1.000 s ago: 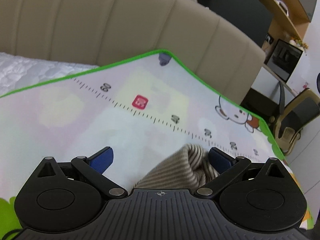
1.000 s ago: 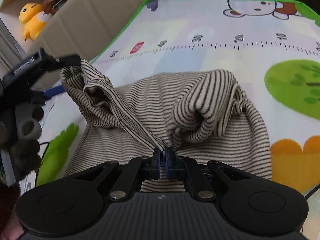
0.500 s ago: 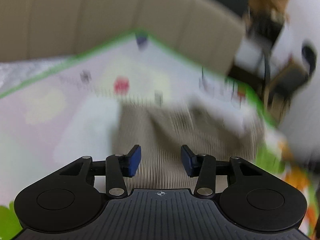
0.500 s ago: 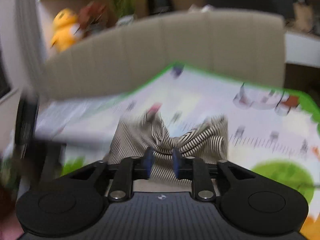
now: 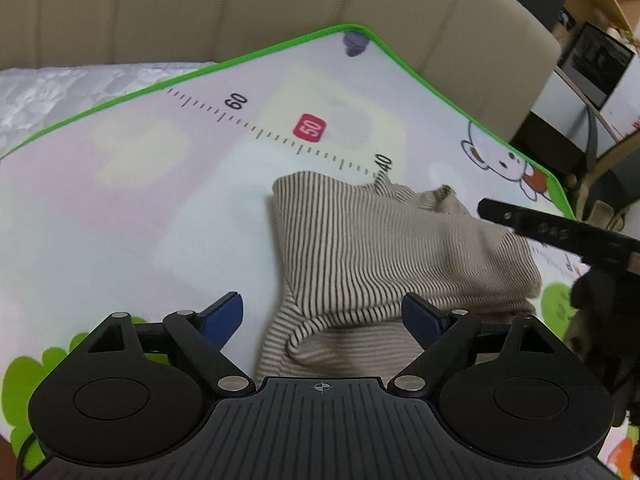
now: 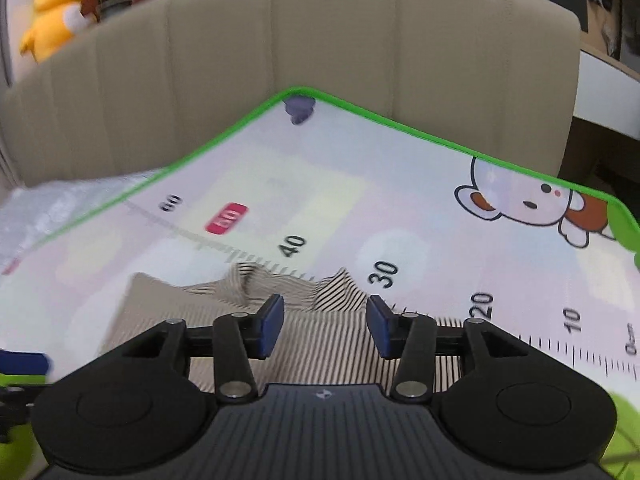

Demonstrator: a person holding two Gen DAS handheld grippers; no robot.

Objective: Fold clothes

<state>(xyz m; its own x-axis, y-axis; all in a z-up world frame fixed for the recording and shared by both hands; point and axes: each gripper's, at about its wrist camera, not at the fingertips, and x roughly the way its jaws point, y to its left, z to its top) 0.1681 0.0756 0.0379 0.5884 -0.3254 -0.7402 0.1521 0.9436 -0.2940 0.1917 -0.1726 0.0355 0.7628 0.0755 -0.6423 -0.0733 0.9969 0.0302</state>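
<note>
Left wrist view first: the left gripper [image 5: 322,312] hangs low over the play mat [image 5: 120,208], its blue fingertips [image 5: 224,314] spread wide with nothing between them. Its left tip is over bare mat, while the right tip is over the striped garment [image 5: 384,248]. This beige top with thin dark stripes lies bunched in a loose fold on the mat, just on the near side of the printed ruler line around the 40 mark. The mat's green-bordered far corner [image 5: 354,30] lies against a beige padded headboard [image 5: 280,4], and a white quilted bedcover [image 5: 60,84] shows beyond the mat's left edge. At the right edge of this view, part of the other black tool [image 5: 560,236] reaches in above the garment's right side.

Right wrist view: a yellow plush toy [image 6: 52,8] sits up behind the headboard at far left. The right gripper [image 6: 324,326] is also parted wide and empty, poised over the garment's far edge, where two rumpled points of cloth stick up near the ruler. To the right, a cartoon bear [image 6: 528,204] is printed near the mat's right edge.
</note>
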